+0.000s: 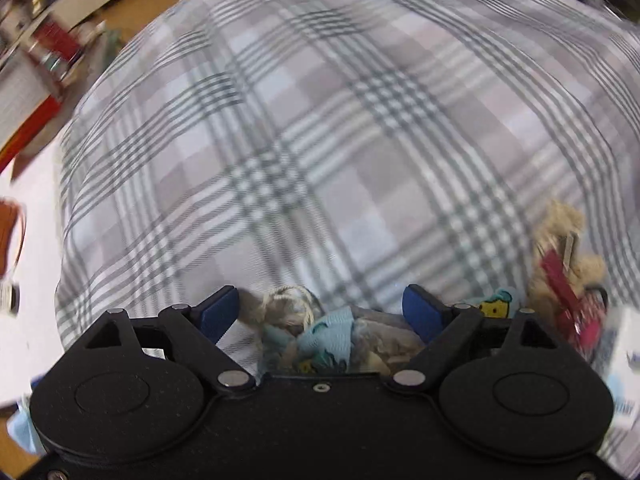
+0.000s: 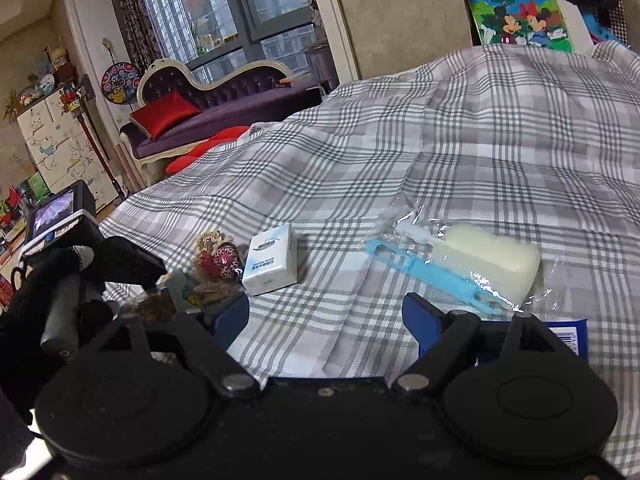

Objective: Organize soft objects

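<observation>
My left gripper is open just above a small pile of soft things: light blue printed cloth, a beige fuzzy piece and a cord, on the grey plaid sheet. A tan plush toy with a red ribbon lies to its right. My right gripper is open and empty over the plaid sheet. Ahead of it lie a white tissue pack, a cream sponge with a blue handle in clear wrap and a leopard-print plush. The left hand-held gripper is at the left.
A blue box lies by my right gripper's right finger. A purple chaise with red cushions stands beyond the bed's far left edge. A cartoon picture leans behind the bed. A white pack lies at the right edge of the left wrist view.
</observation>
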Available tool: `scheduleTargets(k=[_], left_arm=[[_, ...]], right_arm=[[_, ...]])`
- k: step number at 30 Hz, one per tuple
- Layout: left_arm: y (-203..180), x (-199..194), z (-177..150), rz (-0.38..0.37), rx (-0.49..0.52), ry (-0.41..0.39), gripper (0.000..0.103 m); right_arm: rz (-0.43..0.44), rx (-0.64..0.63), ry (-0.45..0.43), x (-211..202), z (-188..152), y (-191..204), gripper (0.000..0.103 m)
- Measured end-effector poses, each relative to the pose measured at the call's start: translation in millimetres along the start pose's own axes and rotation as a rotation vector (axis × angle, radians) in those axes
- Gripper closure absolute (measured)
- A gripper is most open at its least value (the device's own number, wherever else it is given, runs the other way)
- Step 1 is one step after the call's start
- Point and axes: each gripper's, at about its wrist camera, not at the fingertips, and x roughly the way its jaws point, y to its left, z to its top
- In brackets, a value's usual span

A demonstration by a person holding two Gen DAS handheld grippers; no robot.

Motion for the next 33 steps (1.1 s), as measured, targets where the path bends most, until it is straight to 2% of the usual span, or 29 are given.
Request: scheduleTargets(k=[2,5,9,14,17,20,22,25,28,30,33], left_arm=[[-7,-3,-6,-0.026,0.054,0.000,0.018],[-19,-7,-16,-0.104,0.126,0.034,0.018],[-40,-17,-33,-0.125,0.236,0.028,0.018],[-62,-31,-63,-0.191,0.345,0.059,0.018],[-75,-41,-85,-0.231,0.420,0.091,0.018],[-84,-54,-105,-0.304,0.501,0.145,0.018],[-90,-68,-111,-0.331,0.537,0.133,0.019],[-96,-84,-94,-0.325,0.499,0.045,0.019],[-99,-77,-56,-0.334,0.380,0.009,0.018],[-102,-65,-37,-0.309,0.304,-0.005,0.018],[-97,-43,-10,-0.271,0.211,-0.032,0.018]], right_arm=[[-0.001,-0.003,0.005,0,-1,1,0.020],[0.004,0.002,-0.009,-2,-1,0,0.020],[0.010,0.008,-0.045,-8,0,-1,0.019],[0.012,0.043,-0.090,-13,2,-6,0.019],[0.018,0.072,-0.129,-20,3,-10,0.019],[0.016,0.090,-0.178,-29,3,-13,0.019],[-0.004,0.115,-0.235,-38,2,-15,0.019],[-0.022,0.168,-0.311,-52,0,-22,0.018],[-0.044,0.197,-0.360,-59,-1,-28,0.018],[-0.056,0.207,-0.362,-58,0,-30,0.014],[-0.058,0.204,-0.338,-50,0,-29,0.014]])
